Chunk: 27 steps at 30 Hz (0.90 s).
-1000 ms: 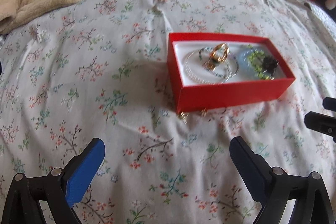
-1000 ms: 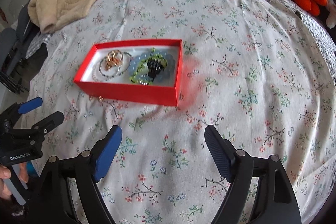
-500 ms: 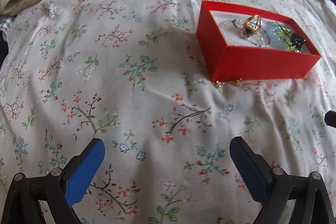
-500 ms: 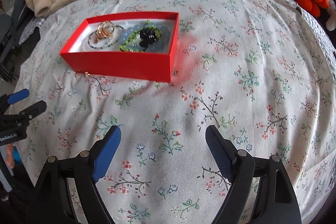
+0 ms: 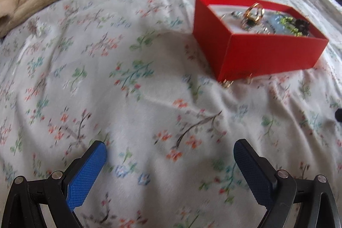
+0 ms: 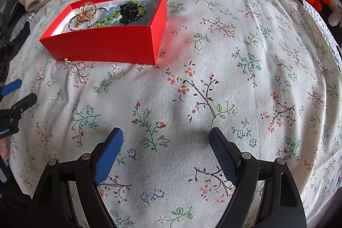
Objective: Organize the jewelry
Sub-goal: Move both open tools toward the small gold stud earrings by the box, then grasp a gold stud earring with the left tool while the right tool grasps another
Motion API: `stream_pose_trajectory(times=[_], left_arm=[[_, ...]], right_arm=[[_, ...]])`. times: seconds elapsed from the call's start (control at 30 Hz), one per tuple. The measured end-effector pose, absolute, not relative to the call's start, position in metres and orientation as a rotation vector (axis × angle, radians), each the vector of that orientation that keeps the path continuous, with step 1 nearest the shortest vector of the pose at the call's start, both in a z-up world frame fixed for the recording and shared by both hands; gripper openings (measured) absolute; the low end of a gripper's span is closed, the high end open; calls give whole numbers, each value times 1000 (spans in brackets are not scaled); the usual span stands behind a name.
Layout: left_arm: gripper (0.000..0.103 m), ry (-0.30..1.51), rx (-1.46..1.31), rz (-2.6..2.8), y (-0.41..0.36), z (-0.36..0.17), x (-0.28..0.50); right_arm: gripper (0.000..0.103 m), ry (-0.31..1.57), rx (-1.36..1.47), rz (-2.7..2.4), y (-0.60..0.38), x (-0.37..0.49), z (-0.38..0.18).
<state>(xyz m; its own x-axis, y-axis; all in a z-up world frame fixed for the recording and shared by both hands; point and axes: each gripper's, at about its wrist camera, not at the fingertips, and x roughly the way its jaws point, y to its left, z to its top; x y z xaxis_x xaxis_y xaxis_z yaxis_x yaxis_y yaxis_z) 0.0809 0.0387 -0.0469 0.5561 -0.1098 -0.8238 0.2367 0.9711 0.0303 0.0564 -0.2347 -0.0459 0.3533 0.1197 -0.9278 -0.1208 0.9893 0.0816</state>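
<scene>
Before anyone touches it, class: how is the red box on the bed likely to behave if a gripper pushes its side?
The red box looks like thin card, so probably light and easily slid. It sits on soft, wrinkled floral bedding, so it may tilt or snag rather than glide. The loose jewelry inside would likely shift.

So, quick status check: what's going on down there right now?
Left gripper and right gripper open, empty. Jewelry in red box; small gold piece outside it. Nothing blocking.

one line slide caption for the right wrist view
Open right gripper over floral bedspread, red box of jewelry ahead.
</scene>
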Motion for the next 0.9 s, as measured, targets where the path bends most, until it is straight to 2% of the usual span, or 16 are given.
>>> stream_pose_trajectory(times=[0.1,0.17,0.2,0.3,0.37,0.43,0.7,0.9], left_arm=[[93,919,139,-219,30,-44,85],[83,906,126,-241,25,-42,89],[81,899,122,-249,22,-42,90],[66,886,121,-269,12,-42,94],[48,888,116,-281,7,-42,97],[41,890,110,-294,2,-43,100],[31,907,125,-306,-16,-49,108],[18,921,163,-263,-23,-54,110]], right_arm=[[85,1193,-28,156,-232,56,-49],[85,1184,-45,157,-230,56,-49],[85,1180,-50,158,-229,56,-48],[85,1179,-54,166,-228,59,-49],[85,1179,-60,171,-227,60,-48],[85,1178,-66,174,-226,62,-48],[85,1180,-82,190,-221,65,-48],[85,1180,-81,198,-221,66,-47]])
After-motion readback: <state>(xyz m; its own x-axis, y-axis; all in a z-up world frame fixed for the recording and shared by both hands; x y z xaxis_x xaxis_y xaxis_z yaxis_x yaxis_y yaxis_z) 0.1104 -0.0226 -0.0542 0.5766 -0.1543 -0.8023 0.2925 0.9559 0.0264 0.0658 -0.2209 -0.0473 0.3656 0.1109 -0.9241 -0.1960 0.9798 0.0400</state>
